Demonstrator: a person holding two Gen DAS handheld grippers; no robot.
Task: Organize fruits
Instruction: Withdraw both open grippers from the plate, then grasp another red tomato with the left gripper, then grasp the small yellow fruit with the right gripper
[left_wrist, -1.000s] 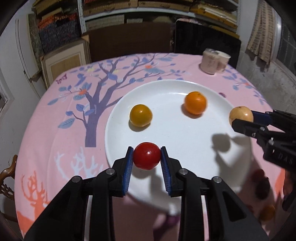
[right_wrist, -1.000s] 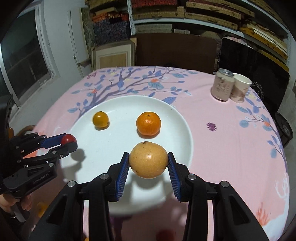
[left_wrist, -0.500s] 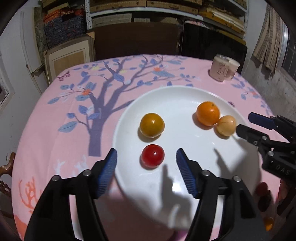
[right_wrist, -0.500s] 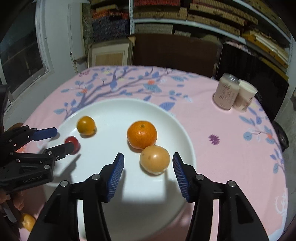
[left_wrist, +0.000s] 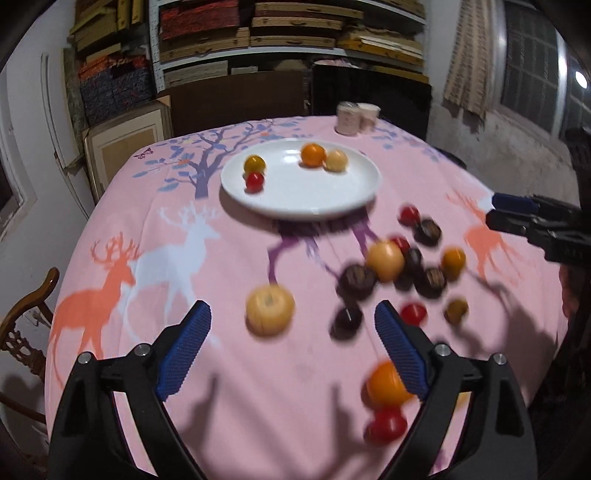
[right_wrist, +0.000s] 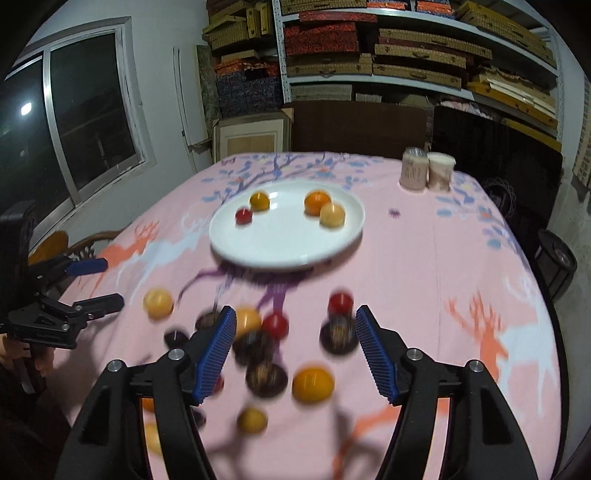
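Note:
A white plate (left_wrist: 314, 201) (right_wrist: 258, 251) in mid-table holds a red tomato (left_wrist: 254, 181), a yellow-orange fruit (left_wrist: 255, 163), an orange (left_wrist: 313, 154) and a pale yellow fruit (left_wrist: 336, 160). Loose fruits lie on the pink cloth nearer me: a pale apple-like fruit (left_wrist: 270, 311), a yellow fruit (left_wrist: 385, 260), dark brown fruits (left_wrist: 357, 280), red tomatoes (left_wrist: 413, 313) and oranges (right_wrist: 313, 384). My left gripper (left_wrist: 291, 345) is open and empty above the cloth. My right gripper (right_wrist: 295, 352) is open and empty above the dark fruits (right_wrist: 339, 336).
A can and a paper cup (right_wrist: 426, 173) stand at the table's far right. A wooden chair (left_wrist: 26, 317) is at the left edge. Shelves, boxes and dark boards stand behind the table. A window is at the left in the right wrist view.
Both grippers let go of their fruits on the plate, the tomato and the pale yellow fruit, then pulled back and up. They now hang open over the loose fruits near the front.

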